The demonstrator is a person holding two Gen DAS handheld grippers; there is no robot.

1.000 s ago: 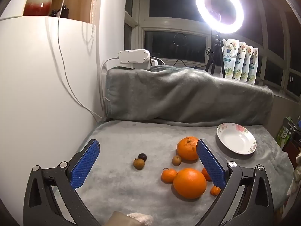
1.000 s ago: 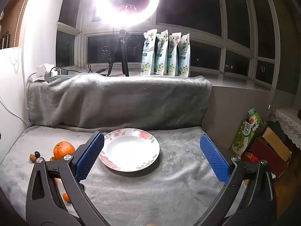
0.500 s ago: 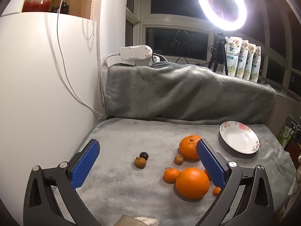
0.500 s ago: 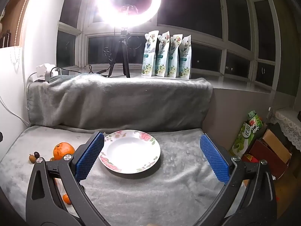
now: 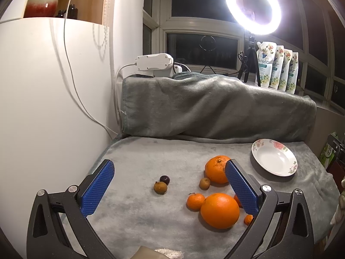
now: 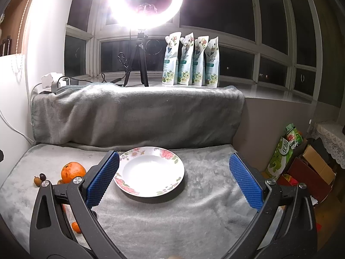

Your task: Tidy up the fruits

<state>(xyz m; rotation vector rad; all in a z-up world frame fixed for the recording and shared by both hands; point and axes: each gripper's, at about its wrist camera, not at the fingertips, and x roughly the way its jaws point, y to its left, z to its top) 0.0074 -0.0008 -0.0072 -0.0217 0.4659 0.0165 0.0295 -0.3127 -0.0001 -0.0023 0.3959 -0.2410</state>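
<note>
- Both grippers are seen spread wide with nothing held between the blue pads
- From the left wrist view, the left gripper [image 5: 170, 185] is held above a grey blanket [image 5: 151, 157], on which the fruit is scattered
- A large orange [image 5: 220, 210] is found nearest, with a small mandarin [image 5: 195, 201] touching its left side; a second orange [image 5: 215, 168] lies farther back, partly hidden by the right pad, with a small brown fruit [image 5: 204, 183] just beside it
- A brown longan-like fruit [image 5: 160, 187] and a dark round fruit [image 5: 165, 179] are set together to the left, apart from the oranges
- A floral plate [image 5: 273, 160] is seen at the far right, bare of fruit
- From the right wrist view, the right gripper [image 6: 173, 180] is pointed at the same plate [image 6: 172, 157], which sits between the pads; an orange [image 6: 73, 171] is visible at the left
- A lit ring light [image 6: 145, 2] and four pouches [image 6: 190, 59] are seen on the sill behind
</note>
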